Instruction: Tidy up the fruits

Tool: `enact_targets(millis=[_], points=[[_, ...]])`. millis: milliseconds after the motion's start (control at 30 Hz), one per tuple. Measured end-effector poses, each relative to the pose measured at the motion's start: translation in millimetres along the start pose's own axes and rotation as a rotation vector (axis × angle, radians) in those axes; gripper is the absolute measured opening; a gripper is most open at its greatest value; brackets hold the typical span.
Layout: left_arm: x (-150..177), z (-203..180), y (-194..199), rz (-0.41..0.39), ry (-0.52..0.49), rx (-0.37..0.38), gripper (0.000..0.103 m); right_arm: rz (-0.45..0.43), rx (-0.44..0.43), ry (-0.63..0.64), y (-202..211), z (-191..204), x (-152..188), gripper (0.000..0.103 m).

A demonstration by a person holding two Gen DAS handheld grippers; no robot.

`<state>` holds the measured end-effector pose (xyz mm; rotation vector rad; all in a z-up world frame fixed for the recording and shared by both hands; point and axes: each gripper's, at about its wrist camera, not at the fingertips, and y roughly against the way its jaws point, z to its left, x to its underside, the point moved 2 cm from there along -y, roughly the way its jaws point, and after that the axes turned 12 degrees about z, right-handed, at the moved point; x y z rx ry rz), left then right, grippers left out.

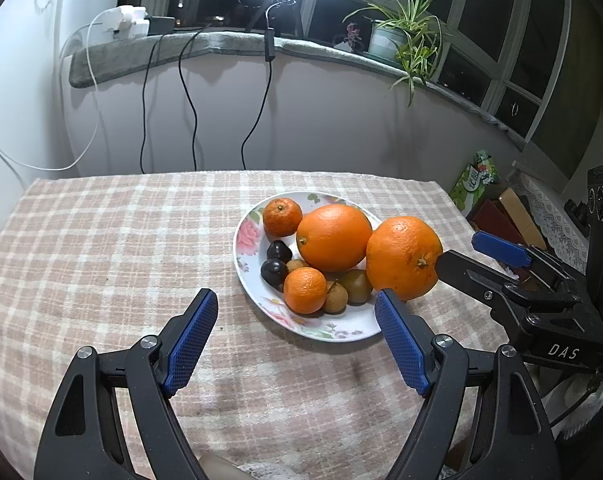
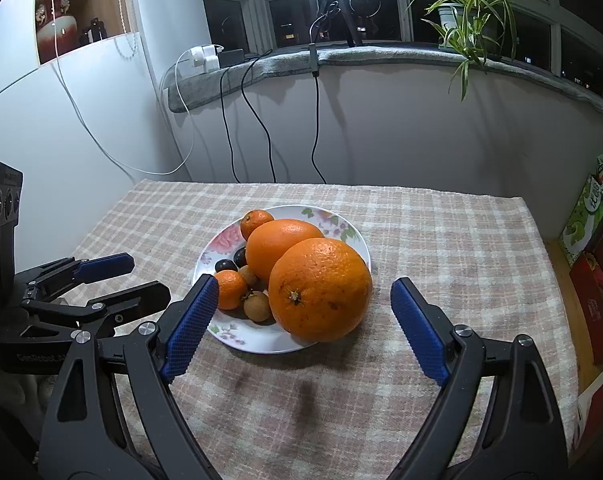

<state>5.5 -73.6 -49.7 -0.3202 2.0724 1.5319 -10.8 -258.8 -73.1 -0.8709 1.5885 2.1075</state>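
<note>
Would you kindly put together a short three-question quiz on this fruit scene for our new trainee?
1. True or false: both grippers are open and hold nothing.
2. Multiple choice: where does the nearest big orange sit? A) in the middle of the plate; B) at the plate's near right rim, overhanging the checked tablecloth; C) on the windowsill.
3. How many small mandarins are on the plate?

Key
1. True: the left gripper and the right gripper both stand wide with empty space between their pads.
2. B.
3. Two: the far mandarin and the near mandarin, with small brown and dark fruits between them.
</note>
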Motion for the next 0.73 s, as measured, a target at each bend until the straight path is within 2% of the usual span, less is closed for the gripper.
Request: enact_targets(millis=[733], points=[[0.6,2.5,-0.6,-0.011,-0.004,-0.001,0.081,0.002,-0.001,-0.001,-2.0,-0.1,-1.2,0.090]])
